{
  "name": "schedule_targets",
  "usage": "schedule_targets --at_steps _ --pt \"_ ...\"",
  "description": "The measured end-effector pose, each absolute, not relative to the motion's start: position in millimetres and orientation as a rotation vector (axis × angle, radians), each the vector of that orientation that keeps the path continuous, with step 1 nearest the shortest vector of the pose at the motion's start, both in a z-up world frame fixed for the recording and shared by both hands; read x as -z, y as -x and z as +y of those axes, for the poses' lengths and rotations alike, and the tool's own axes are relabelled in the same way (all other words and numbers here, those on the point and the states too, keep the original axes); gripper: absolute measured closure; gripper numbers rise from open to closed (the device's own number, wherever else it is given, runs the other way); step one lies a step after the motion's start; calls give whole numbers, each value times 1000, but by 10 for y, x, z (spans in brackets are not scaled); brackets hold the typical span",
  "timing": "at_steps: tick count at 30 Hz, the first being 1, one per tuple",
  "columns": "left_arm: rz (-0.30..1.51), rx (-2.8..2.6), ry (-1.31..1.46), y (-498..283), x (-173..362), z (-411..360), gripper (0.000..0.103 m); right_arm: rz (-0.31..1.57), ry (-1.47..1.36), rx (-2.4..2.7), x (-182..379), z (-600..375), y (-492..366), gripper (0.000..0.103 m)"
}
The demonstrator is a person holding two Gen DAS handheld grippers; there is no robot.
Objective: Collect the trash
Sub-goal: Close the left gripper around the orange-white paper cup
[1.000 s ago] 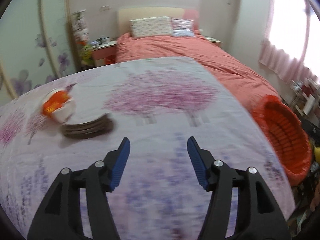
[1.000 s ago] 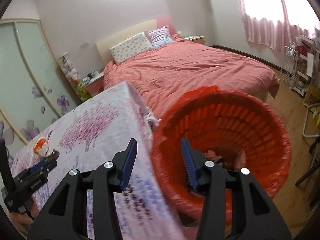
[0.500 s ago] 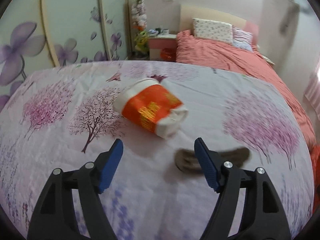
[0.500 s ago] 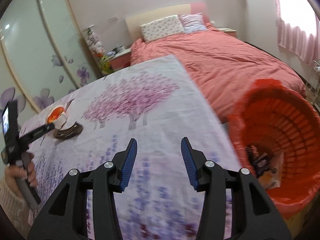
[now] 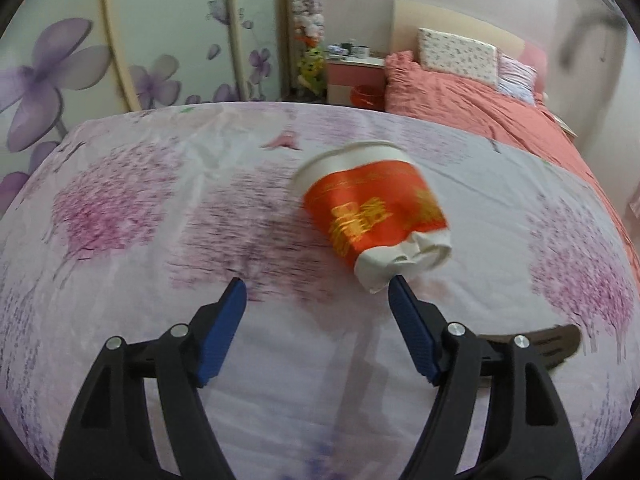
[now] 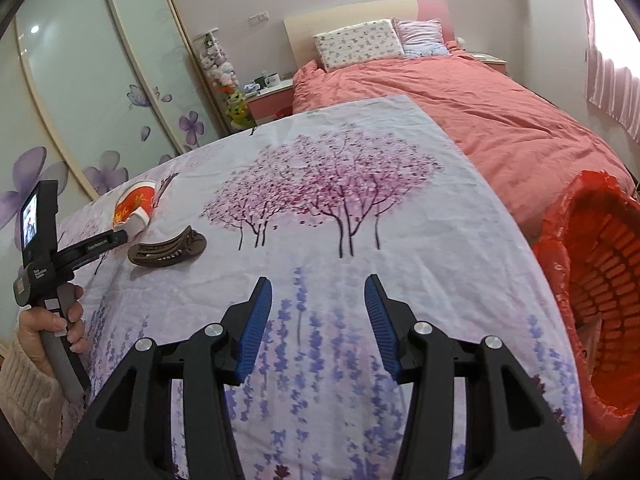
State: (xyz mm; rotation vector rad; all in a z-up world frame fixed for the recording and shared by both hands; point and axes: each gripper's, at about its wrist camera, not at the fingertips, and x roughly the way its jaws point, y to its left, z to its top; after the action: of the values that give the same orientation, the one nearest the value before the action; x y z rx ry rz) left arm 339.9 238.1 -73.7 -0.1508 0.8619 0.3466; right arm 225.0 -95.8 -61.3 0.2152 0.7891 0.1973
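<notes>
A crushed paper cup, orange with gold print and a white rim, lies on its side on the floral cloth. My left gripper stands open just short of it, its right fingertip close to the cup's crumpled base, with nothing between the pads. A flat brown ribbed piece lies to the right, behind that finger. In the right wrist view the cup, the brown piece and the left gripper sit far left. My right gripper hangs over the cloth, jaws opening slightly and holding nothing.
A red basket lined with a red bag stands off the cloth's right edge. A bed with a coral cover lies beyond. A hand in a cream sleeve holds the left gripper's handle. Wardrobe doors and a nightstand stand behind.
My left gripper swung left to the cup, opened wider and closed in; the cup now looms large ahead. My right gripper turned left from the basket toward the cloth.
</notes>
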Motion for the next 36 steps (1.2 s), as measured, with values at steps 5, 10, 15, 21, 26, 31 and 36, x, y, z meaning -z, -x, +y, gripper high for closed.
schedule_targets --at_steps 5,10,15,21,26,31,36 --pt "817 -279 208 -3231 633 2520 24 800 -212 -216 657 -866 -2273 54" --pt "777 -222 220 -3275 536 2345 11 811 -210 -223 693 -824 -2304 54" --pt "830 -278 140 -3714 624 2125 9 813 -206 -222 697 -803 -2318 50" --pt "863 -342 111 -3993 737 2116 9 816 -193 -226 703 -764 -2360 49" --pt "905 -333 143 -4086 814 2203 30 823 -184 -230 711 -738 -2350 49" --pt "903 -331 165 -3962 823 2342 30 829 -166 -245 698 -632 -2322 49" --pt "907 -355 135 -3638 824 2589 30 827 -146 -278 655 -429 -2315 49"
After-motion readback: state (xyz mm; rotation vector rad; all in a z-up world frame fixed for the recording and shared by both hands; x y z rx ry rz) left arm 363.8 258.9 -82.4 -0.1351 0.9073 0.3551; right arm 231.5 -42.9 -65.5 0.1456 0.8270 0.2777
